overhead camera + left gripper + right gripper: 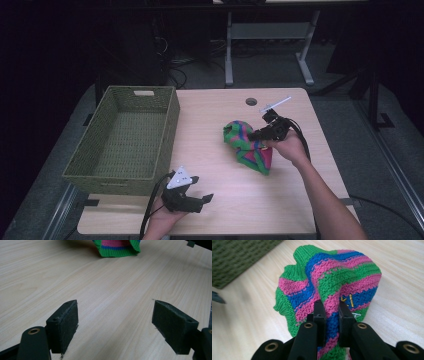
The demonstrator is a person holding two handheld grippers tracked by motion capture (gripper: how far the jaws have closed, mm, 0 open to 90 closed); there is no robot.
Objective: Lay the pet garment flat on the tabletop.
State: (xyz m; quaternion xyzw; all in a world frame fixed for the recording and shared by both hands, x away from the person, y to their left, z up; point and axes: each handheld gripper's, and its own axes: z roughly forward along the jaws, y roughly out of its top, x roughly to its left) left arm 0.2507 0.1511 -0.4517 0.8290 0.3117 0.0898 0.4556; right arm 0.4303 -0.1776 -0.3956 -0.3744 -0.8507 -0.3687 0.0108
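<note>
A knitted cloth (245,145) striped green, pink and blue lies bunched on the wooden table (210,150), right of centre. My right gripper (256,135) is shut on a fold of the knitted cloth (332,287), pinched between its jaws, with the fabric rising above them. My left gripper (202,200) rests near the table's front edge, left of centre, open with nothing between its pads (66,322). Its view shows the cloth's green hem (117,250) farther off on the bare wood.
A green woven basket (125,137) stands empty on the table's left side, and its wall (234,257) appears at the top left of the right gripper view. A round cable hole (251,101) sits near the far edge. Desk legs and cables lie beyond the table.
</note>
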